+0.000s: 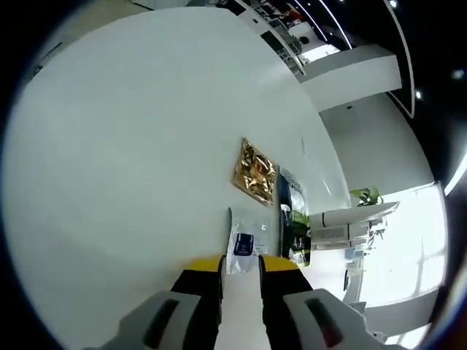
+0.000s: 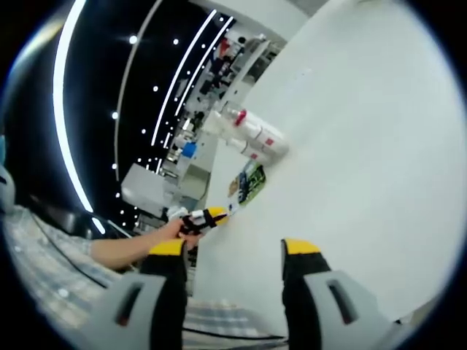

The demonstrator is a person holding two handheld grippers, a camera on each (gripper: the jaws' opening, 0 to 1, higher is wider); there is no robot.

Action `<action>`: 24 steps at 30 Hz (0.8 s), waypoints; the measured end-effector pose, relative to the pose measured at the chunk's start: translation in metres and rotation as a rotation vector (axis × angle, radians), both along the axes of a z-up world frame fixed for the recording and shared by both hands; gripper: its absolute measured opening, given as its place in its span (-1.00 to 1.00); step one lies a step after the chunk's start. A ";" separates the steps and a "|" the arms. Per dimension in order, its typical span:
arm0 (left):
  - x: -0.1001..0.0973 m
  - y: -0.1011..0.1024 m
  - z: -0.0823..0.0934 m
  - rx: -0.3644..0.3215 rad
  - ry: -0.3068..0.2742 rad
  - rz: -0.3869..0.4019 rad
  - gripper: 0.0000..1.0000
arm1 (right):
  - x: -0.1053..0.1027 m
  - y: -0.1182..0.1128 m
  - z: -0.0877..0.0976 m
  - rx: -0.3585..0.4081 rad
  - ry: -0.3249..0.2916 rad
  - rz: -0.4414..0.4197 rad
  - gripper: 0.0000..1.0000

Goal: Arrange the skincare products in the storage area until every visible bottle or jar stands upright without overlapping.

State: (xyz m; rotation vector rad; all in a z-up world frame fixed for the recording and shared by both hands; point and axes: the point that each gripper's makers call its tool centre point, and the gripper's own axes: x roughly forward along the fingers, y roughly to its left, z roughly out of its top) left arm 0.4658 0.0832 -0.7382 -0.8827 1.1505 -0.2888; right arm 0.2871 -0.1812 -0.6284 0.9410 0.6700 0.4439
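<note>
The white table [image 1: 131, 182] took up most of the left gripper view, tilted hard with the roll of the hand; along its far part lay three flat packets in a loose row, none of them upright; the gold foil sachet [image 1: 255, 172] sat farthest out, the dark green-and-black sachet [image 1: 294, 222] just beside it, and the white sachet [image 1: 241, 244] nearest, its long axis running almost straight away from the camera; the left gripper [image 1: 241, 271] had its yellow-tipped jaws closed in on the near end of that white sachet, one to each side, so I judged it pinched there, though actual contact was hard to confirm at this angle. Over in the right gripper view the same table [image 2: 365, 168] swept up to the right; two white bottles with red parts [image 2: 252, 135] lay on their sides close together near the table's edge, long axes roughly parallel and slanting across the picture; the right gripper [image 2: 232, 255] hung well short of them, jaws wide apart with nothing between; the other gripper came in from the left in a person's hand [image 2: 171, 230]. For the bottles, the right gripper looked the nearer; they lay ahead of its jaws and slightly left, well apart from the tips.
</note>
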 end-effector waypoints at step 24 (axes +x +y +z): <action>-0.040 -0.017 0.063 0.111 -0.425 -0.021 -0.20 | -0.005 0.023 0.014 0.018 -0.058 0.109 -0.01</action>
